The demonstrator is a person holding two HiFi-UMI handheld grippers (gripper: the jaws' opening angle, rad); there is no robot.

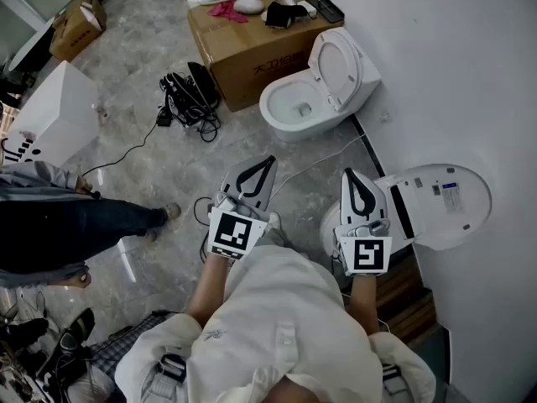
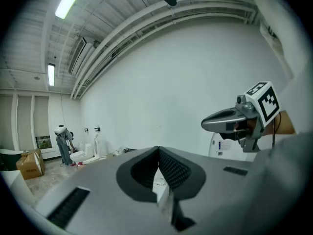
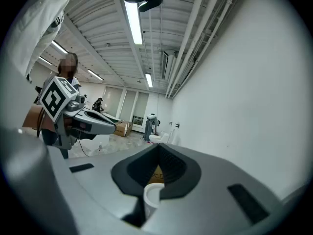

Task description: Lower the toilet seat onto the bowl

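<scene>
White toilet seat [image 1: 457, 218] — upright

Brown Chinese print runs along the front of the box [image 1: 268, 64] at twelve o'clock, too small to read surely, and the blue sticker [image 1: 450, 196] on the toilet lid [image 1: 445, 225] at three o'clock is illegible.
</scene>
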